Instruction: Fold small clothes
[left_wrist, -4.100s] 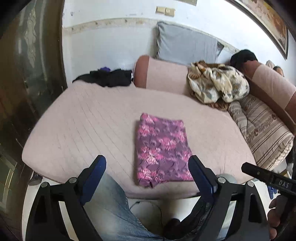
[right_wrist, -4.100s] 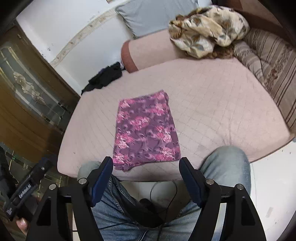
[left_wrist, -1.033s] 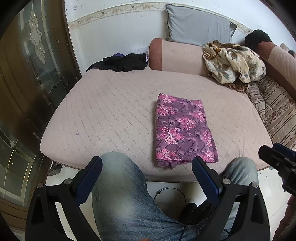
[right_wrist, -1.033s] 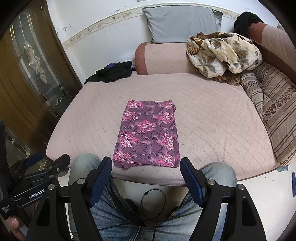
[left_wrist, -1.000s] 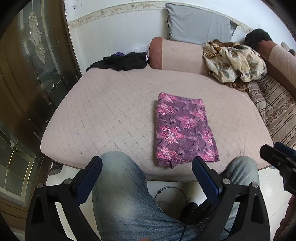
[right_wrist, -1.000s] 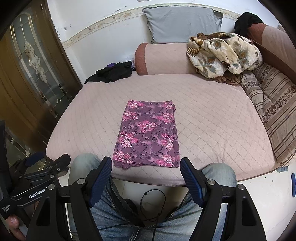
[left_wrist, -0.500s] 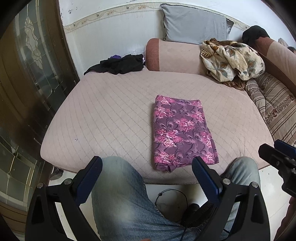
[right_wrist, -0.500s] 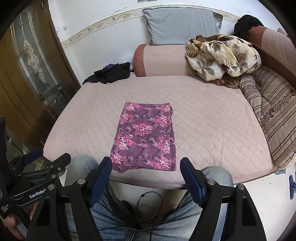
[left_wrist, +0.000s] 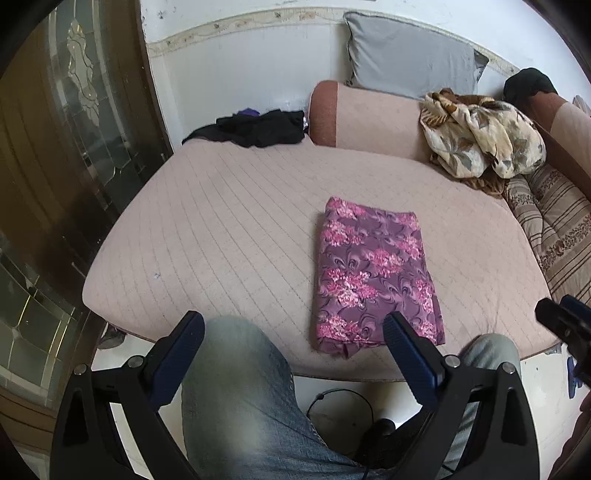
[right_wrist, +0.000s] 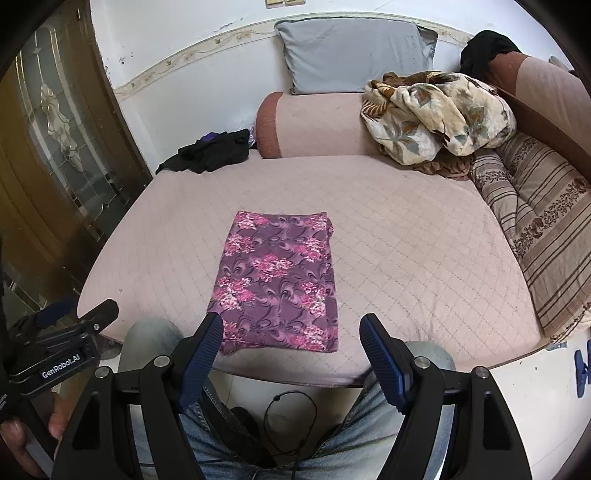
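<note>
Nothing on the bed (right_wrist: 406, 221) had shifted since a moment earlier: the purple floral garment (right_wrist: 277, 280) lay in the same neat folded rectangle near the front edge, untouched. Both the left hand-held gripper (left_wrist: 291, 350) and right hand-held gripper (right_wrist: 291, 347) hung spread and empty above the person's knees. That piece looked done; dark clothes (right_wrist: 210, 151) at eleven o'clock seemed still unfolded.

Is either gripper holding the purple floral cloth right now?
No, the purple floral cloth lies flat and folded on the bed, with the right gripper and left gripper open and empty above the person's knees.
</note>
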